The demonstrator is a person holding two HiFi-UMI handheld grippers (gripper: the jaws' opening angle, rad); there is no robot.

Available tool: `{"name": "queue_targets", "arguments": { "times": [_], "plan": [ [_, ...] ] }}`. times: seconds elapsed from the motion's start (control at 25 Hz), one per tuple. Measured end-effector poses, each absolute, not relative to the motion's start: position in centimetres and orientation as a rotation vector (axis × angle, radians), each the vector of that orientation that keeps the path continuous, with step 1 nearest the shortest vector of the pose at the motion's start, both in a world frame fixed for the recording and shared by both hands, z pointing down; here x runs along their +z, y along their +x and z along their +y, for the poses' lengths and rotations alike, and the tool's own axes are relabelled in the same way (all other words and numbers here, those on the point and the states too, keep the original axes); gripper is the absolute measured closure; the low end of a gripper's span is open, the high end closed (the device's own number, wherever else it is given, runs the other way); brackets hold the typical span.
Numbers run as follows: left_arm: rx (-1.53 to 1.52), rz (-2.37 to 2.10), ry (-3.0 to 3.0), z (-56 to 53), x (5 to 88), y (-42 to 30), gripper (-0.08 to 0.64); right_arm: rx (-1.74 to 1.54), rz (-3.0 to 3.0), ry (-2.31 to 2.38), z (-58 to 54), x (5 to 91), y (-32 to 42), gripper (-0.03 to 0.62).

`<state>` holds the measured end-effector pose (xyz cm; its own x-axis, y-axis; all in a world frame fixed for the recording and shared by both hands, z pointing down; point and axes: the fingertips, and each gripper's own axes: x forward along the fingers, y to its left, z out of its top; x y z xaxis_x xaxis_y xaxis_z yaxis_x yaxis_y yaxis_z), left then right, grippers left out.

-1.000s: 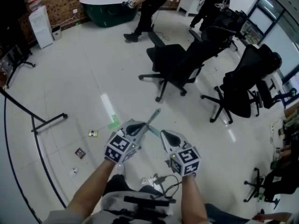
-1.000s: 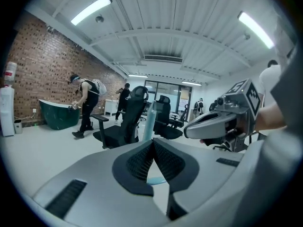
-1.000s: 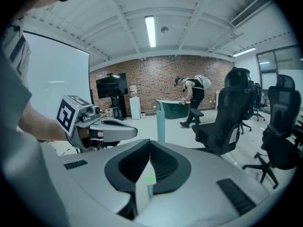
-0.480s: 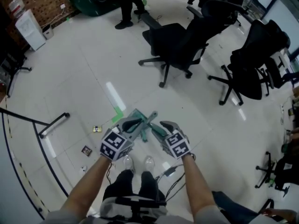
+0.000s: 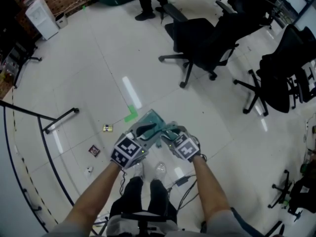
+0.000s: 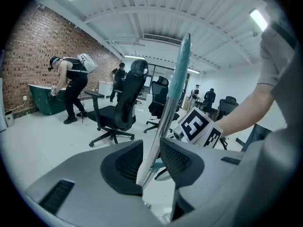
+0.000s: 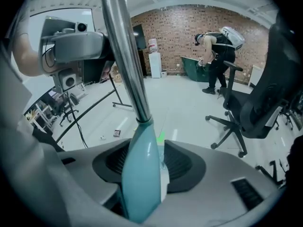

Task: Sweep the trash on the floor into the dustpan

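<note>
Dropping since a second ago, your left gripper [image 5: 142, 132] is loosely ringing the metal handle [image 6: 165, 112], your right gripper [image 5: 170, 134] the teal grip [image 7: 141, 174]. All fingers are just spreading, likely for re-gripping lower. Trash [image 5: 107, 128] is lying at nine o'clock of the dustpan [image 5: 149, 118].

Head view down; gripper views outward (chairs [image 5: 197, 33] shared).

office with black swivel chairs [image 5: 207, 38]

1. No word, brand or number can be read anywhere.
2. Only letterless black-and-white square patterns are borne by the left marker cube [image 5: 126, 151], seven o'clock, and the right marker cube [image 5: 184, 147], five o'clock.
</note>
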<state>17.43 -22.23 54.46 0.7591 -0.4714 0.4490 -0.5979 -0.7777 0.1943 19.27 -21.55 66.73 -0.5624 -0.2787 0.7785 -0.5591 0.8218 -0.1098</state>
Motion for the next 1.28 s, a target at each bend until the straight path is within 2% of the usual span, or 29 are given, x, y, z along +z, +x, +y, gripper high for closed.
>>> {"name": "queue_targets", "arguments": {
  "times": [0.12,0.16,0.32,0.64,0.68,0.72,0.76,1.28],
  "plan": [
    [0.56,-0.802,2.643,-22.3,54.6,17.8,0.449,0.409,-2.195,0.601,-21.5,67.0,19.0,0.471],
    [0.563,-0.79,2.649,-22.2,54.6,18.1,0.441,0.389,-2.197,0.6,-21.5,67.0,18.9,0.476],
    [0.549,-0.752,2.686,-22.5,54.1,20.1,0.415,0.332,-2.195,0.58,-21.4,67.2,19.3,0.482],
    [0.496,-0.715,2.796,-24.4,51.5,23.4,0.413,0.28,-2.184,0.544,-20.8,65.4,19.7,0.486],
    [0.494,-0.714,2.819,-24.4,51.0,23.8,0.437,0.283,-2.176,0.552,-20.7,65.2,20.1,0.486],
    [0.493,-0.711,2.838,-24.4,50.4,24.1,0.5,0.285,-2.171,0.561,-20.7,64.9,20.5,0.488],
    [0.489,-0.707,2.848,-24.3,49.9,24.3,0.512,0.281,-2.17,0.568,-20.7,64.4,20.8,0.488],
    [0.396,-0.667,2.807,-22.6,42.6,23.4,0.518,0.232,-2.224,0.542,-17.2,56.6,21.6,0.492]
  ]
}}
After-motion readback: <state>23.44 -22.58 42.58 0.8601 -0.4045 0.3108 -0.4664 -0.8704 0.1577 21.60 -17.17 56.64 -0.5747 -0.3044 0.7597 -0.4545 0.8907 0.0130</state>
